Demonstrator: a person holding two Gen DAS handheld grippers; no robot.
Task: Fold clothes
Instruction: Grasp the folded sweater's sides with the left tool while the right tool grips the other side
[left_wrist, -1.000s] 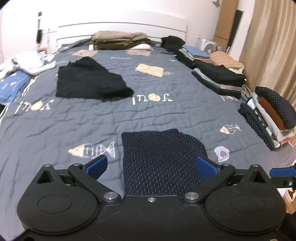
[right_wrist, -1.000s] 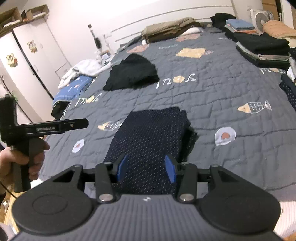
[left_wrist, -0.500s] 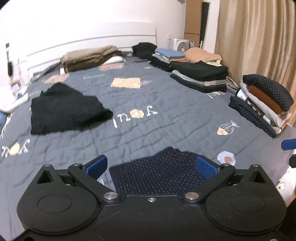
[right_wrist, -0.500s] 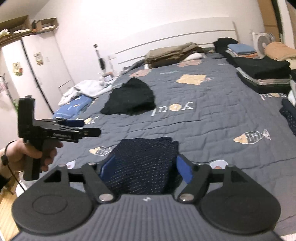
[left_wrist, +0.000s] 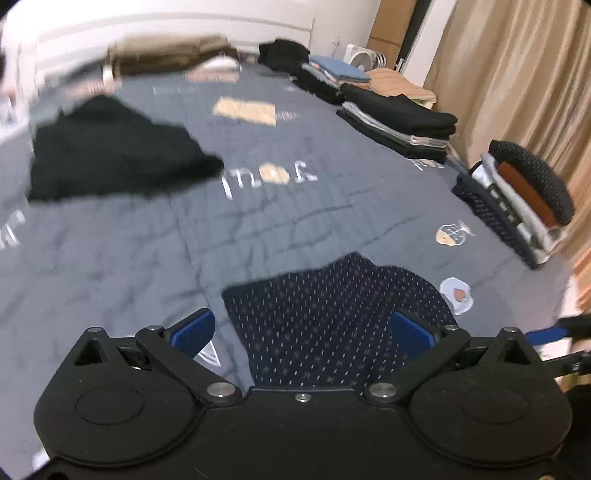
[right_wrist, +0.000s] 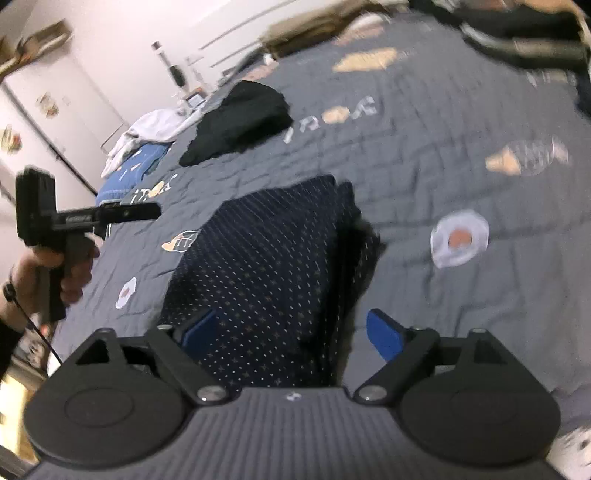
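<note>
A folded navy dotted garment (left_wrist: 332, 317) (right_wrist: 273, 266) lies flat on the grey quilt near the bed's foot. My left gripper (left_wrist: 301, 330) hovers open just short of its near edge, blue pads wide apart, nothing held. My right gripper (right_wrist: 291, 334) is open too, pads spread over the garment's near end without pinching it. In the right wrist view the left gripper (right_wrist: 144, 211) shows at the left, held in a hand (right_wrist: 55, 266) beside the bed. A loose black garment (left_wrist: 110, 155) (right_wrist: 240, 118) lies unfolded further up the bed.
Stacks of folded clothes (left_wrist: 402, 122) line the bed's right edge, with a nearer stack (left_wrist: 517, 199) by the beige curtain (left_wrist: 517, 74). Brown folded items (left_wrist: 170, 55) sit at the headboard. White and blue laundry (right_wrist: 147, 133) lies at the left edge. A fan (left_wrist: 362, 57) stands behind.
The right gripper's pads have spread from nearly closed to wide open. Both views tilted and swung; the left gripper's camera turned right, then back a little. The navy garment stays put.
</note>
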